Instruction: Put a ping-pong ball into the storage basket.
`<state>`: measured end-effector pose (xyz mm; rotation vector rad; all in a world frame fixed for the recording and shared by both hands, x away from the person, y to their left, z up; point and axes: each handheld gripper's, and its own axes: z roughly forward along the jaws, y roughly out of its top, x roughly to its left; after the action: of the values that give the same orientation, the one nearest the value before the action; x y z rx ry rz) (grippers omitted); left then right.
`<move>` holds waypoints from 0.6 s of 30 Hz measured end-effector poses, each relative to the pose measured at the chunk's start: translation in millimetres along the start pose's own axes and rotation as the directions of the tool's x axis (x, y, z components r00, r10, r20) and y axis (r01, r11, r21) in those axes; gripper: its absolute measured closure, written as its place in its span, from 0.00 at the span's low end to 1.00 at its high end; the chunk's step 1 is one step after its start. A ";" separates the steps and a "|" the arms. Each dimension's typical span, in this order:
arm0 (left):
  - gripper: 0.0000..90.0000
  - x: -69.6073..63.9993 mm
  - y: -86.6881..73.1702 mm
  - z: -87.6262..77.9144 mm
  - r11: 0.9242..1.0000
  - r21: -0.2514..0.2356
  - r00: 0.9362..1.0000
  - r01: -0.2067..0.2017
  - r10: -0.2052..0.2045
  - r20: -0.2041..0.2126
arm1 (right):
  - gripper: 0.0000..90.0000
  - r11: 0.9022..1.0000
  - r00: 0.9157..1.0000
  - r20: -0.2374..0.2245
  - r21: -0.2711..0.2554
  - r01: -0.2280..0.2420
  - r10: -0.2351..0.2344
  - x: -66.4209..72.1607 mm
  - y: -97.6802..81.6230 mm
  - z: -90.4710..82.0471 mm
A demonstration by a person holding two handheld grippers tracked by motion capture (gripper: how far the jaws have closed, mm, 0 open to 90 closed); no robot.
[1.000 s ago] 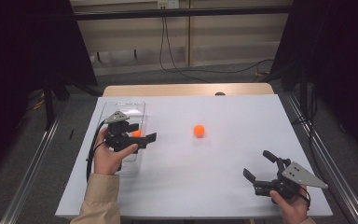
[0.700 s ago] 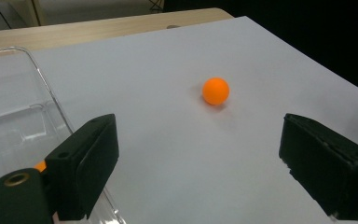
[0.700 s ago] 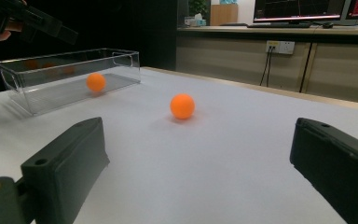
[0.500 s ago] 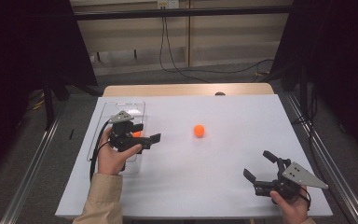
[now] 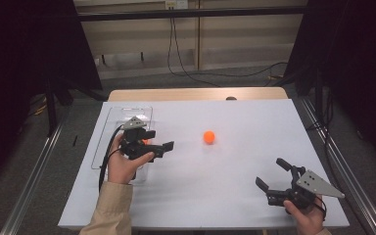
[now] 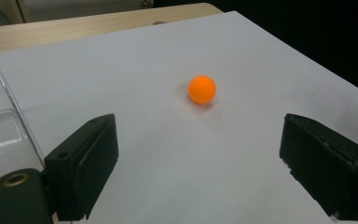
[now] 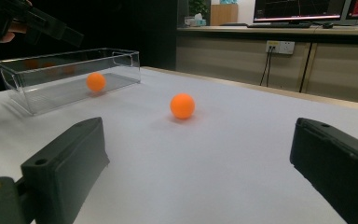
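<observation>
Orange ball [image 7: 95, 81] inside clear box [image 7: 37, 100] | right gripper view

left tongs [image 5: 162, 146]: all matte black, chunky block-shaped jaws with a small round hole in the side, plus a grey three-cornered plate on top
left cable: black, loops down off the body past the wrist
right tongs [image 5: 270, 174]: same black build, bigger-looking grey triangle plate with tiny dark screw dots
orange bit: small orange patch beside the left jaw mount in the left gripper view
sleeve [image 5: 108, 211]: beige/tan, long, on the left arm
</observation>
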<state>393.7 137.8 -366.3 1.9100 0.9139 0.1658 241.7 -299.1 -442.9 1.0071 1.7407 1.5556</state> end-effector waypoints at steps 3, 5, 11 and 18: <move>0.13 -2.2 0.2 2.4 1.000 0.003 1.000 -0.007 0.007 0.001 | 0.04 1.000 1.000 0.000 0.000 0.000 0.000 -0.2 0.0 0.0; 0.13 -3.5 0.3 4.1 1.000 0.001 1.000 -0.006 0.006 0.003 | 0.03 1.000 1.000 0.001 0.000 0.000 0.000 -0.3 -0.1 0.0; 0.13 -7.7 1.8 7.1 1.000 -0.007 1.000 -0.015 0.015 0.007 | 0.03 1.000 1.000 0.002 0.000 -0.002 0.002 -0.6 -0.2 -0.6; 0.12 -11.7 1.2 15.0 1.000 0.013 1.000 -0.020 0.019 0.015 | 0.04 1.000 1.000 0.003 -0.001 0.000 0.000 -0.9 0.0 -1.1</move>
<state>393.2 119.1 -370.1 1.9303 0.8885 0.1569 241.3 -300.4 -442.8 1.0083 1.7383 1.5542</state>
